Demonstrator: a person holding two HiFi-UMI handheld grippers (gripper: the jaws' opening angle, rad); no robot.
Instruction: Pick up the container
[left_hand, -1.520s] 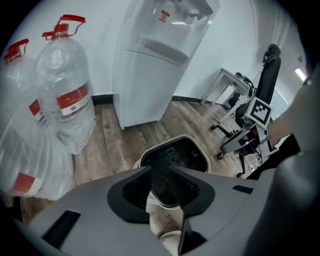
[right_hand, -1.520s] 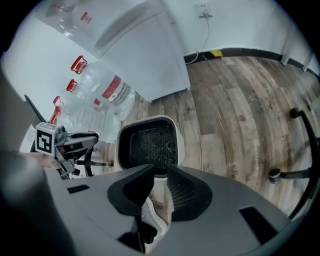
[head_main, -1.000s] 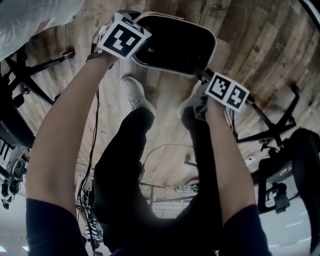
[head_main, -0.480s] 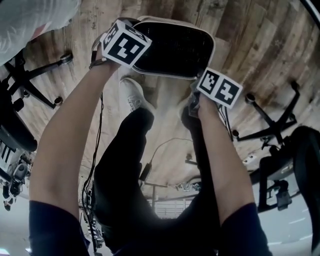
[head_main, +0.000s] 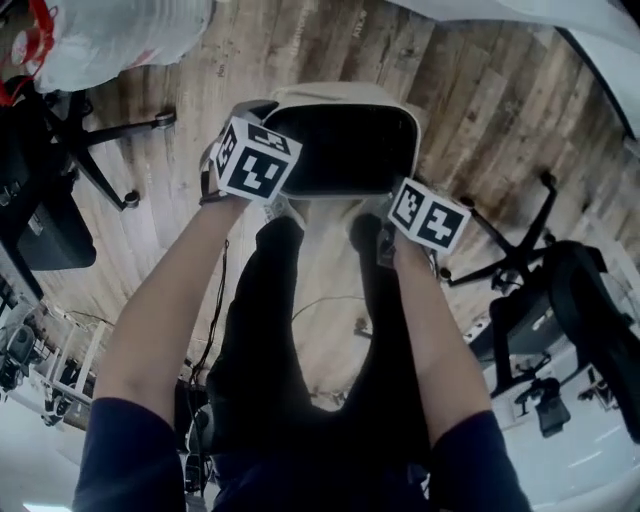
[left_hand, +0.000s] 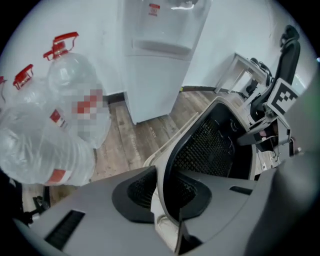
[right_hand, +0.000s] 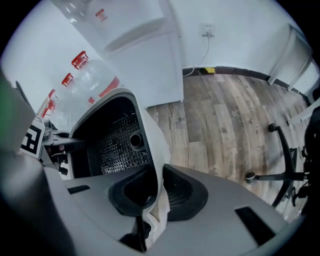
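Note:
The container (head_main: 340, 96) is a white-rimmed tub with a black mesh inside, held off the wooden floor in front of the person's legs. In the head view my left gripper (head_main: 262, 120) grips its left rim and my right gripper (head_main: 398, 200) its right rim. The left gripper view shows the container's wall (left_hand: 210, 145) pinched between my left gripper's (left_hand: 167, 195) pads. In the right gripper view the opposite wall (right_hand: 117, 140) runs between my right gripper's (right_hand: 152, 192) pads, which press on it as the jaws are closing.
Large clear water bottles (left_hand: 60, 115) with red caps lie beside a white water dispenser (left_hand: 160, 50). Office chair bases (head_main: 100, 160) (head_main: 500, 262) stand left and right on the wooden floor. The person's legs (head_main: 300, 330) are directly below the container.
Both grippers closed on the container's rim. The container has risen off the floor toward the person and now hides the shoes.

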